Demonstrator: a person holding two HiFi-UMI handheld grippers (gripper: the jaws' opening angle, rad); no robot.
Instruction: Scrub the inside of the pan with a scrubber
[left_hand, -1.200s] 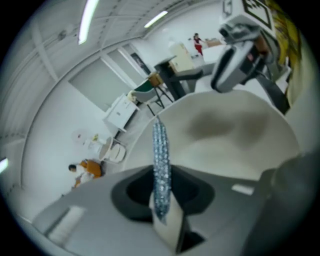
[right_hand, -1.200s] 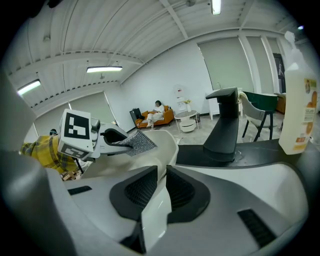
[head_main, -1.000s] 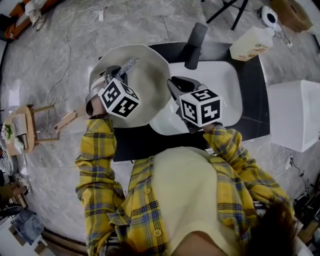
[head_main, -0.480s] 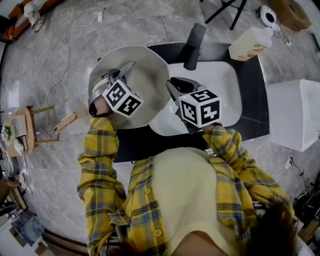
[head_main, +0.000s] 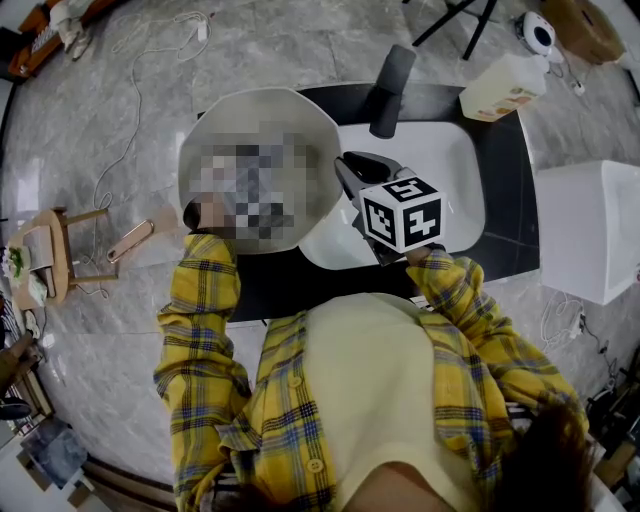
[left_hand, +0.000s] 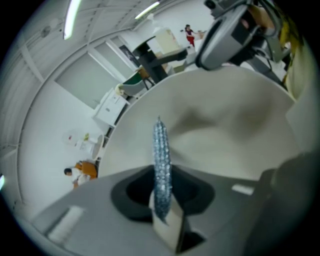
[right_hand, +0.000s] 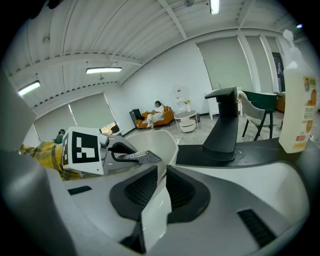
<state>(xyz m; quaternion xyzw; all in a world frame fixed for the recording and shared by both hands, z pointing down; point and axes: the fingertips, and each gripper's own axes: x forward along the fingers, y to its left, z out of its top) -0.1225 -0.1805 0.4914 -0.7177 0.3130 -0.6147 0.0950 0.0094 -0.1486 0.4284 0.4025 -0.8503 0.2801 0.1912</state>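
The right claw (right_hand: 161, 187) is closed on the rim of the pan (head_main: 300, 130). Its own view shows a thin pale edge of the pan's wall pinched between the two dark pads. From the head view this grip sits on the pan's right side, where the pan meets the left edge of the white sink (head_main: 445, 165).

The pan is a deep, pale one. It sits over the left end of the dark bench (head_main: 500, 235) and partly over the sink, with its open side facing up toward the person.

The left claw (left_hand: 162, 200) is closed on the scrubber (left_hand: 160, 155), a flat pad of glittering silver mesh seen edge-on, standing up between the pads. The scrubber points into the pan's hollow, and the pale inner wall fills most of the view behind it (whether the pad's tip actually touches that wall cannot be told). In the right gripper view the scrubber sticks out of the left claw just above the pan's near rim.

A black faucet (head_main: 390, 85) stands at the back of the sink. A pale bottle (head_main: 505, 85) with an orange label stands on the bench's far right corner, well apart from the pan. The person wears a yellow plaid shirt (head_main: 200, 330).
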